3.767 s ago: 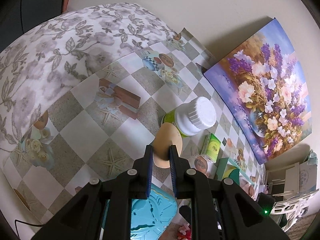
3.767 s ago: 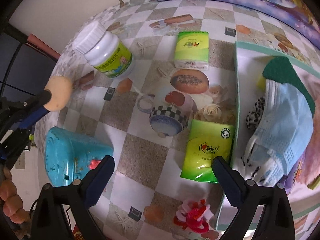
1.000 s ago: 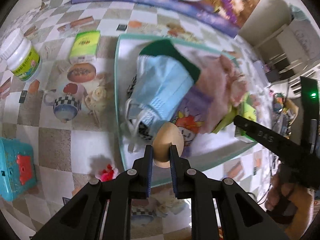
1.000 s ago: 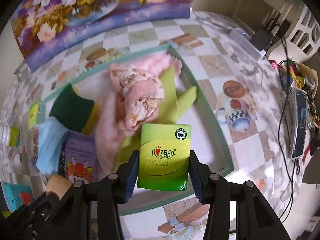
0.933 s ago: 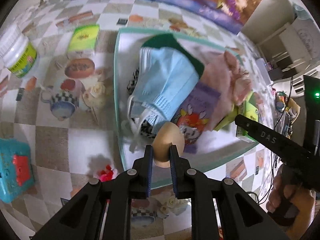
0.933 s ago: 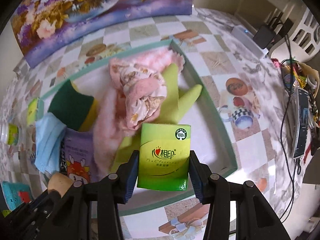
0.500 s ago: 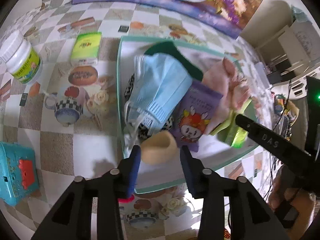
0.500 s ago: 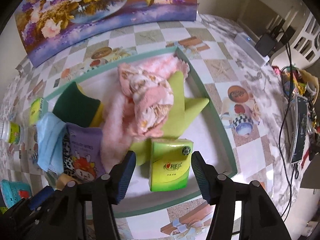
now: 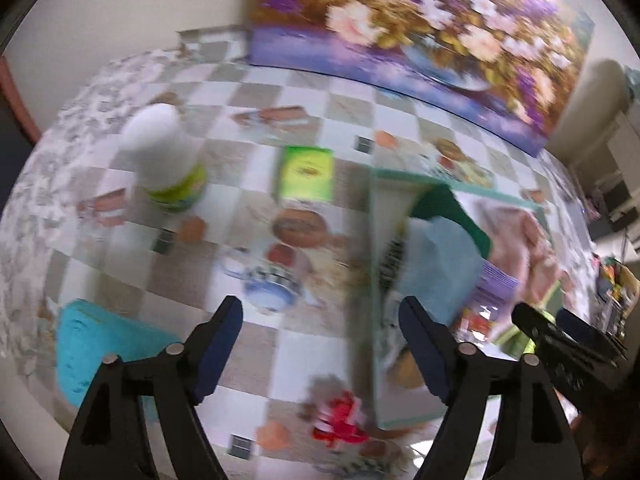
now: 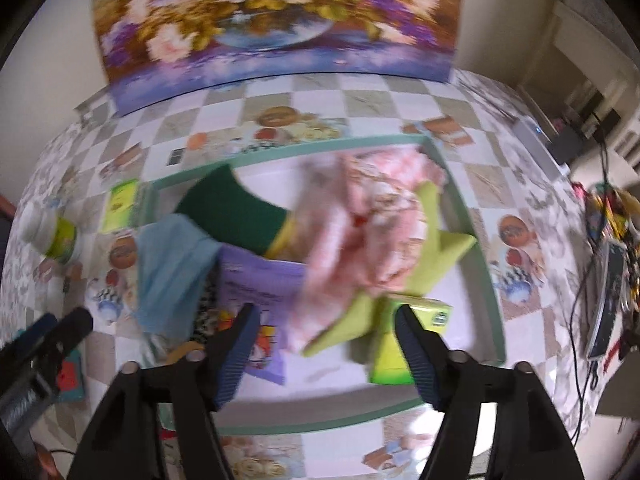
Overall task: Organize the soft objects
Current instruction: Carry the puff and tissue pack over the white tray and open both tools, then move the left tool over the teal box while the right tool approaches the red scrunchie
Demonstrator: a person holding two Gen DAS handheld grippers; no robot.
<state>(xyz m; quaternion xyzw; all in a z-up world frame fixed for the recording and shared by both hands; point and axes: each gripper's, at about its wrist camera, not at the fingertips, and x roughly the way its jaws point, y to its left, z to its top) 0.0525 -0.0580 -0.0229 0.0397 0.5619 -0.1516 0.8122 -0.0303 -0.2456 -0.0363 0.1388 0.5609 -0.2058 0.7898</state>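
Both grippers are seen over a checkered tablecloth (image 9: 312, 360), their jaws opening and nothing caught between them. The left gripper (image 9: 320, 344) is spread above bare cloth just left of the teal-rimmed tray (image 10: 492, 320); the right gripper (image 10: 324, 344) is spread above the tray's near half.

Inside the tray, a green tissue pack (image 10: 400, 344) is stood at the near right, touching a lime glove (image 10: 440, 248) and a pink cloth (image 10: 360, 240). A blue face mask (image 10: 172, 264), a green sponge (image 10: 232, 208) and a purple packet (image 10: 260, 284) are piled at the left. A tan puff (image 9: 404, 364) is glimpsed, blurred, at the tray's near left corner.

1 more tissue pack (image 9: 307, 174) is left on the cloth, beside a white bottle (image 9: 164, 160).

Risk is judged twofold: the bottle could be knocked over during a reach for that pack, and the mask, draped near the left rim, could be dragged out by a passing finger.
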